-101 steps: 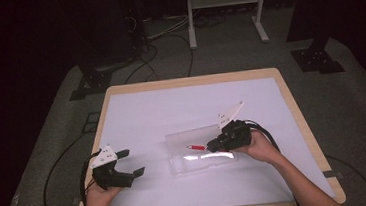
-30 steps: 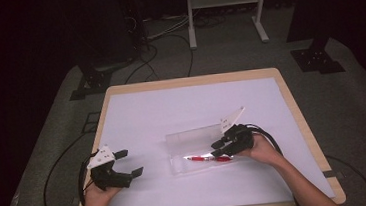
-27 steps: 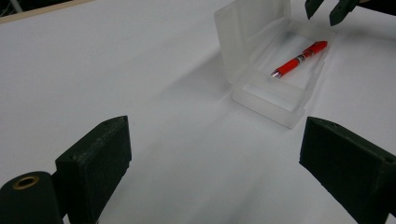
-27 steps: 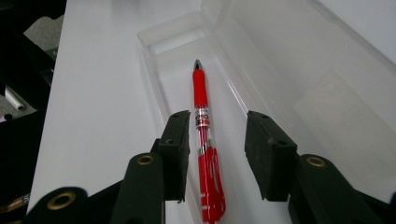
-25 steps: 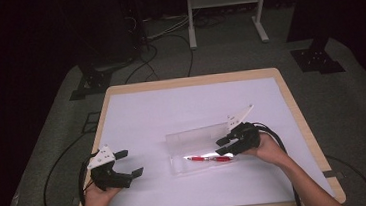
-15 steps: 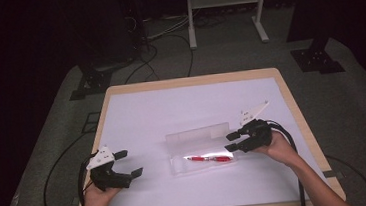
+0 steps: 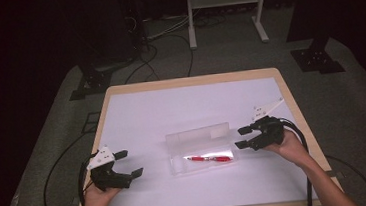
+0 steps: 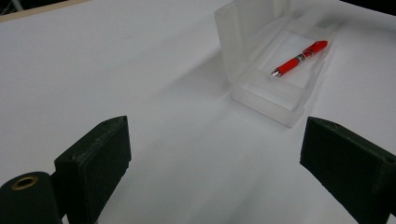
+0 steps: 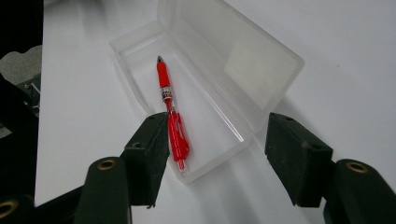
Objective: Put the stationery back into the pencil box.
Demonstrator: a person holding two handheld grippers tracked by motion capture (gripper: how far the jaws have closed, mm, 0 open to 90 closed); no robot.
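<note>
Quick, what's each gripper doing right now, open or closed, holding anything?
Left gripper: open, holding nothing.
Right gripper: open, holding nothing.

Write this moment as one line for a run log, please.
red pen: lying in clear plastic case, lid up | right gripper: open, beside case end | left gripper: open, apart on white table

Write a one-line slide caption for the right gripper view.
Open right tool poised over a clear case, lid up, with a red pen lying inside.
</note>
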